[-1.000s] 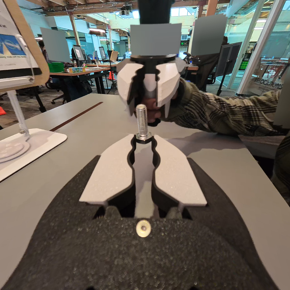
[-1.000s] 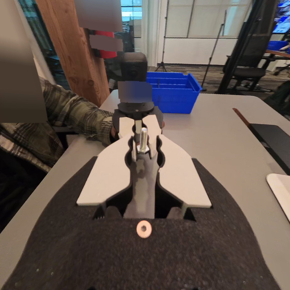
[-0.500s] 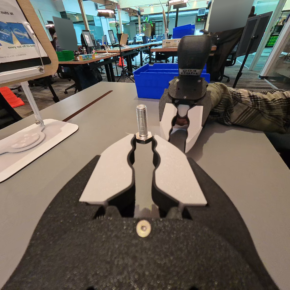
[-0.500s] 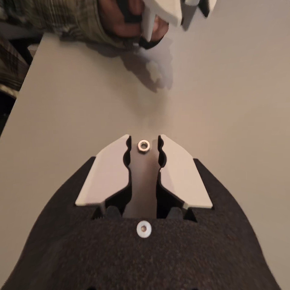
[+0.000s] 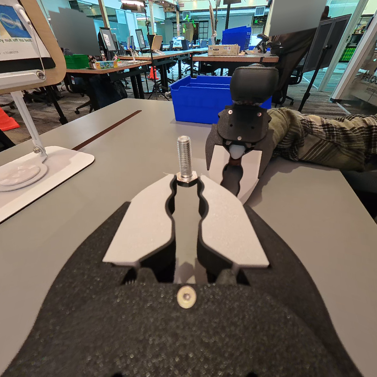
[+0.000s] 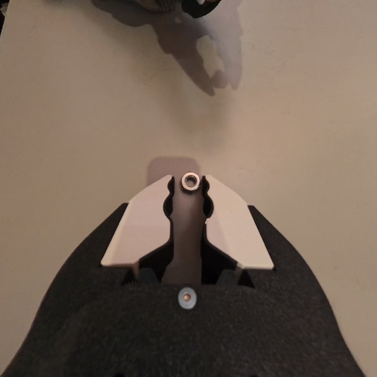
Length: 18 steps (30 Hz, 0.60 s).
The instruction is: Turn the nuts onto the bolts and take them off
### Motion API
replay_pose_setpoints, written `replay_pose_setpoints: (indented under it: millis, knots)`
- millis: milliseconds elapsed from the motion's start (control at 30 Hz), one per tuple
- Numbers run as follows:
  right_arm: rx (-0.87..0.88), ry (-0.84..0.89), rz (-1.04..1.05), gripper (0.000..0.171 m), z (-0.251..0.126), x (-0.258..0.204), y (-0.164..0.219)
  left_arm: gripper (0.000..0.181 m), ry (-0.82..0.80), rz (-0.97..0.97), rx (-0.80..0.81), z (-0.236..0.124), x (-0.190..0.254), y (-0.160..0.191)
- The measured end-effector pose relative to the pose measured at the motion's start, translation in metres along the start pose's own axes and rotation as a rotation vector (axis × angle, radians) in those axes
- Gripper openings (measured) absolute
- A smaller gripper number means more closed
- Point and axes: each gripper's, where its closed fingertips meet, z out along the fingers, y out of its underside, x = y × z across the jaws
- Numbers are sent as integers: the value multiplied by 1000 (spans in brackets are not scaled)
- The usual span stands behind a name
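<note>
My left gripper [image 5: 186,180] has its jaws clamped on the head of the bolt [image 5: 184,157], which stands upright at frame centre with bare thread. My right gripper [image 6: 188,181] points down at the surface [image 6: 81,102], and the nut [image 6: 191,181] sits between its jaw tips (touching one side; I cannot tell if it is gripped). I judge the nut is off; next it must be set down or re-threaded squarely. A blue bin [image 5: 200,102] stands upper centre, a white stand [image 5: 40,163] at left, neither in the way.

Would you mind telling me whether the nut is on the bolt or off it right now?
Off. The right gripper holds the nut alone, its hole empty, while the bolt stands bare-threaded in the left gripper.
</note>
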Motion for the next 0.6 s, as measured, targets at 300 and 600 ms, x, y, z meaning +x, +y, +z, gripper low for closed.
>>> replay_pose_setpoints:
  millis: [300, 600]
  knots:
    - [1, 8, 33, 17, -2, 4, 2, 18, 11, -2, 0, 2, 3, 1]
    - [6, 12, 36, 17, -2, 4, 2, 18, 12, 0, -6, 4, 5, 3]
